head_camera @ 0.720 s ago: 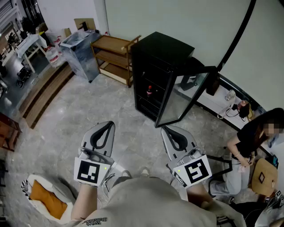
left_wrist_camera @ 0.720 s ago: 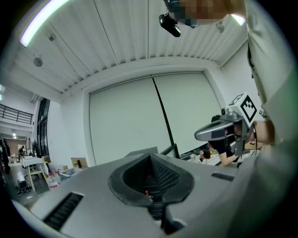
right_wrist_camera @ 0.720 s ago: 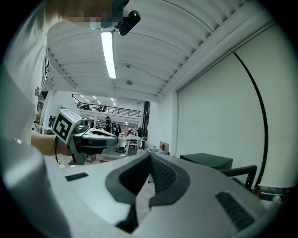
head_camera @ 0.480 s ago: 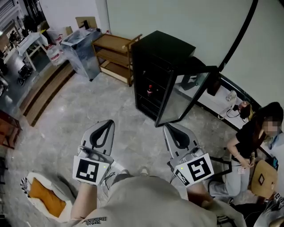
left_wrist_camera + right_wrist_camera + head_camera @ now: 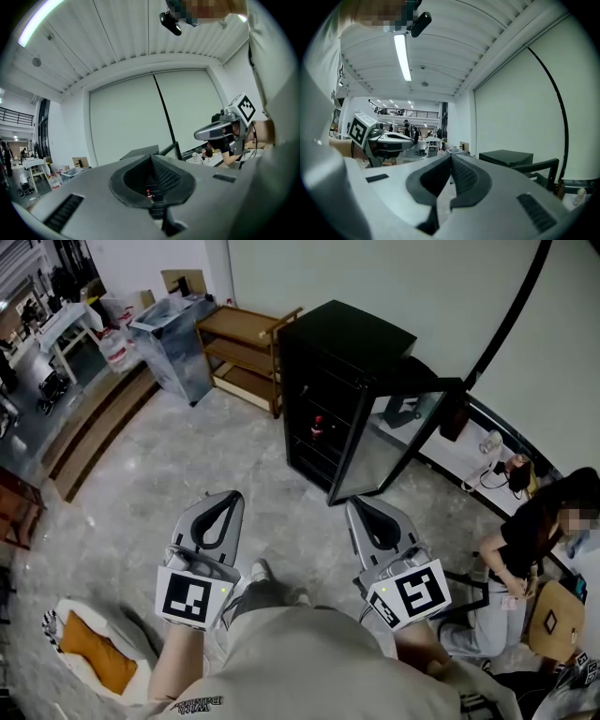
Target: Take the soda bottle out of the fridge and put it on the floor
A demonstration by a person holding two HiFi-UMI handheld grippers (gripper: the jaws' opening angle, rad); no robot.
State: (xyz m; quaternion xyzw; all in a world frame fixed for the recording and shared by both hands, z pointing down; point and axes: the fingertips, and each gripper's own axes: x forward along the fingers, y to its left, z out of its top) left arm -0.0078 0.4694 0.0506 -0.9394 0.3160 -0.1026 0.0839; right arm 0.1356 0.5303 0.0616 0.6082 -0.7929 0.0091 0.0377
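A small black fridge [image 5: 347,343] stands by the far wall with its glass door [image 5: 389,442] swung open to the right. On a shelf inside stands the soda bottle [image 5: 317,432], dark with a red label; it also shows tiny through the left gripper's jaw gap as the soda bottle [image 5: 148,192]. My left gripper [image 5: 225,497] and right gripper [image 5: 359,509] are held side by side, well short of the fridge, both shut with nothing between the jaws. In the right gripper view the fridge [image 5: 506,157] lies ahead to the right.
A wooden shelf unit [image 5: 242,357] and a plastic-wrapped bin [image 5: 173,343] stand left of the fridge. A person [image 5: 534,531] sits at the right by a low bench with cables. A cushion [image 5: 89,657] lies at lower left. Grey stone floor [image 5: 187,474] stretches between me and the fridge.
The view has shifted slightly and a foot has stepped forward between the grippers. Both grippers stay shut and keep their places.
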